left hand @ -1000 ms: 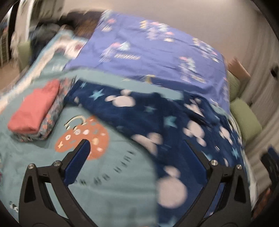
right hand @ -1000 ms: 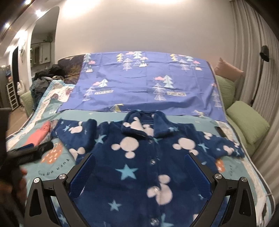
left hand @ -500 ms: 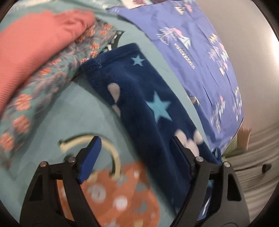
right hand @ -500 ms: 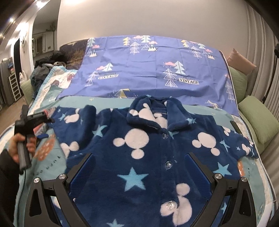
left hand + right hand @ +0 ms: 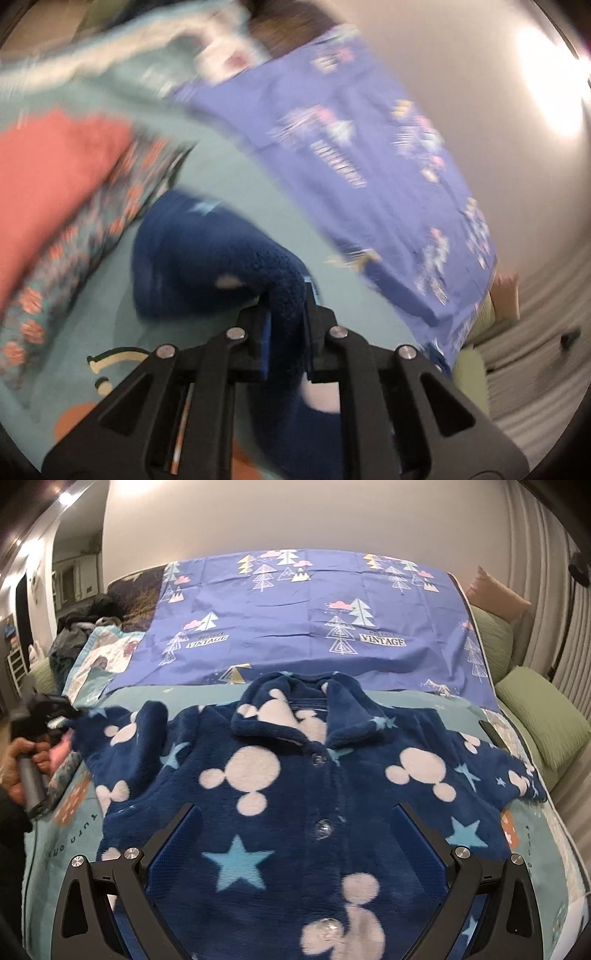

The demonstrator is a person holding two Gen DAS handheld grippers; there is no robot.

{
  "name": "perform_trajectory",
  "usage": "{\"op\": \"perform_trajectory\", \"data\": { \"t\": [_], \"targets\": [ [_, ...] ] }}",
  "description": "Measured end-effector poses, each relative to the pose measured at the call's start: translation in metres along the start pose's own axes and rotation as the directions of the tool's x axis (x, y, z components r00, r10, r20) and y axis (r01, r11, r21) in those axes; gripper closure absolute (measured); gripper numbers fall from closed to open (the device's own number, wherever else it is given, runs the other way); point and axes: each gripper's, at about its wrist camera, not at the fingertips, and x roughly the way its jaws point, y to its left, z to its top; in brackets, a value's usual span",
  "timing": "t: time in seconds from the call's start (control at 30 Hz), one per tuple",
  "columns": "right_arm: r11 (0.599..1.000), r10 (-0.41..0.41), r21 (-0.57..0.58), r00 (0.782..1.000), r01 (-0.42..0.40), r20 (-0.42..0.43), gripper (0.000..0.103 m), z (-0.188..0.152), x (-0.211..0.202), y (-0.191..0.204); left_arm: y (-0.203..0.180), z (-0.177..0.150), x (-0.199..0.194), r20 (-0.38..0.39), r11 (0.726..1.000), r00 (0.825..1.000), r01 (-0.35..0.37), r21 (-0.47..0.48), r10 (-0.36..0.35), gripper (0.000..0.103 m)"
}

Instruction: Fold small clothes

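Note:
A navy fleece jacket (image 5: 295, 775) with white mouse heads and light blue stars lies front up and buttoned on the teal bed cover (image 5: 62, 853), sleeves spread to both sides. My left gripper (image 5: 288, 295) has its jaws closing on the cuff end of the left-hand sleeve (image 5: 207, 258), and the blue pads press the fleece from both sides. In the right wrist view that gripper (image 5: 70, 710) sits at the sleeve's tip, held by a person's hand (image 5: 26, 760). My right gripper (image 5: 297, 812) hovers open over the jacket's lower front with nothing between its fingers.
A folded coral garment (image 5: 48, 177) on a folded floral one (image 5: 92, 236) lies just left of the gripped sleeve. A purple tree-print sheet (image 5: 314, 620) covers the bed's far half. Green cushions (image 5: 543, 716) line the right edge. Dark clothes (image 5: 85, 624) are heaped at the back left.
My left gripper swung down to the sleeve end and went from wide open to shut on the fleece. The right gripper sank closer over the jacket's front and stayed open.

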Motion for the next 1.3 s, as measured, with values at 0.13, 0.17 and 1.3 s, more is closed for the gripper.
{"op": "perform_trajectory", "data": {
  "t": [0.13, 0.17, 1.3],
  "targets": [
    [0.999, 0.01, 0.052, 1.0, -0.011, 0.005, 0.0, -0.004, -0.007, -0.022, -0.073, -0.01, -0.063, 0.123, 0.973, 0.992, 0.007, 0.23, -0.036, 0.088],
    [0.998, 0.012, 0.065, 1.0, -0.013, 0.008, 0.0, -0.006, -0.01, -0.029, -0.094, -0.017, -0.079, 0.155, 0.954, 0.987, -0.005, 0.3, -0.044, 0.088],
    [0.938, 0.094, 0.337, 0.995, -0.079, -0.028, 0.0, -0.041, -0.03, -0.179, -0.272, -0.349, -0.099, 0.022, 0.06, 1.0, -0.02, 0.998, -0.021, 0.035]
  ]
}}
